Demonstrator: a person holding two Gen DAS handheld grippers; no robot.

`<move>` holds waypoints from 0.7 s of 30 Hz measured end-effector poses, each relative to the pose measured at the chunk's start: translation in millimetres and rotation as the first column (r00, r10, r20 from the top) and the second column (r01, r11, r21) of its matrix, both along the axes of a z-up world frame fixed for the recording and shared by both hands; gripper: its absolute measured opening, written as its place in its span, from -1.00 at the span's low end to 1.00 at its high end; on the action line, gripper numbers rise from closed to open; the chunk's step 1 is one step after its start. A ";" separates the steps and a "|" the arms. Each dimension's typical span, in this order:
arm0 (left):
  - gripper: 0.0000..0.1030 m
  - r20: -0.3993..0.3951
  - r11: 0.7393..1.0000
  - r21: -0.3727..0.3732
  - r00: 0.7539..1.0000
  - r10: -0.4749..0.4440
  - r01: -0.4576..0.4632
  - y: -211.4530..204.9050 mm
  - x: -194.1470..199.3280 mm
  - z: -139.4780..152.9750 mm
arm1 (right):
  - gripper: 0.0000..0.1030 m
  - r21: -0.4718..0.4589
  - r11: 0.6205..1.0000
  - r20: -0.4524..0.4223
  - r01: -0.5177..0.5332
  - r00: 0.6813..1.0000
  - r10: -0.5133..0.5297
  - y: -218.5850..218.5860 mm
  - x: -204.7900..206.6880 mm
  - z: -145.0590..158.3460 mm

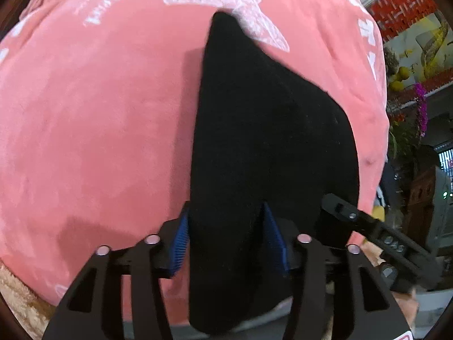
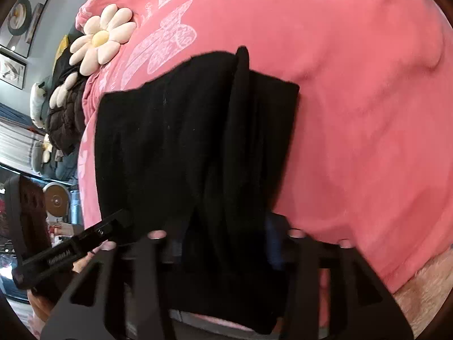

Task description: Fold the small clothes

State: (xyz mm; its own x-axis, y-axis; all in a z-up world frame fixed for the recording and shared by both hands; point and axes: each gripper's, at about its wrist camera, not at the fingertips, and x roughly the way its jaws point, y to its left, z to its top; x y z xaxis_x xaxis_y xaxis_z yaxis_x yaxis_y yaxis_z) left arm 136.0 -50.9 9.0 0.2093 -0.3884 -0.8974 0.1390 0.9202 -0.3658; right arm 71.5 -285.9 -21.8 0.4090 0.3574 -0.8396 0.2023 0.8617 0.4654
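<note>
A black, soft knit garment (image 1: 263, 153), folded into a long strip, lies on a coral-pink sheet printed with white butterflies (image 1: 93, 107). The near end of the garment hangs off the sheet's front edge, between the fingers of both grippers. The left gripper (image 1: 230, 240) has its blue ribbed pads (image 1: 181, 243) on either side of the cloth, touching its edges, though whether they press it I cannot tell. The right gripper (image 2: 223, 243) straddles the same end; its pads are lost in dark cloth, so its hold is unclear. Beyond the garment's far left, a cream daisy-shaped cushion (image 2: 102, 39) lies on the sheet.
</note>
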 end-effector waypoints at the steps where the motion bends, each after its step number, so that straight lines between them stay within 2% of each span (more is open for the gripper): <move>1: 0.29 0.006 1.000 0.020 1.000 0.006 -0.006 -0.6 0.5 -0.8 | 0.35 0.003 1.000 -0.005 -0.005 1.000 0.005 0.8 1.4 -2.4; 3: 0.29 -0.004 1.000 0.013 1.000 0.011 -0.011 -3.2 1.9 -3.3 | 0.35 0.020 1.000 -0.007 0.002 1.000 -0.002 2.4 2.7 -9.1; 4: 0.14 -0.013 1.000 -0.005 1.000 0.015 -0.015 -3.7 2.9 -3.2 | 0.22 0.024 1.000 0.007 0.000 1.000 0.000 3.5 3.2 -7.8; 5: -0.04 -0.019 1.000 -0.025 1.000 0.012 -0.013 -4.5 2.6 -1.7 | -0.13 0.037 0.999 0.014 -0.010 1.000 0.010 5.1 3.1 -5.2; 6: -0.29 -0.025 0.999 -0.050 1.000 -0.002 0.000 -3.8 1.8 0.9 | -0.27 0.043 0.999 0.018 -0.012 1.000 0.011 5.7 3.7 -1.4; 7: -0.42 -0.016 0.999 -0.047 1.000 -0.006 0.005 -6.2 -1.3 6.0 | -0.44 0.036 0.999 0.026 -0.009 1.000 0.009 7.2 2.9 3.8; 8: -0.47 -0.005 0.999 -0.045 1.000 -0.017 0.016 -5.5 -3.5 11.4 | -0.50 0.022 1.000 0.043 -0.011 0.999 0.010 9.7 0.2 11.6; 14: -0.56 0.089 0.998 -0.005 0.994 -0.060 0.060 -6.7 -14.9 55.4 | -0.56 -0.012 1.000 0.138 -0.006 0.990 0.007 34.0 -19.3 58.0; 21: -0.56 0.169 0.998 0.011 0.984 -0.057 0.056 29.8 -24.4 98.8 | -0.57 -0.048 0.997 0.236 -0.063 0.969 0.073 74.8 -34.7 104.6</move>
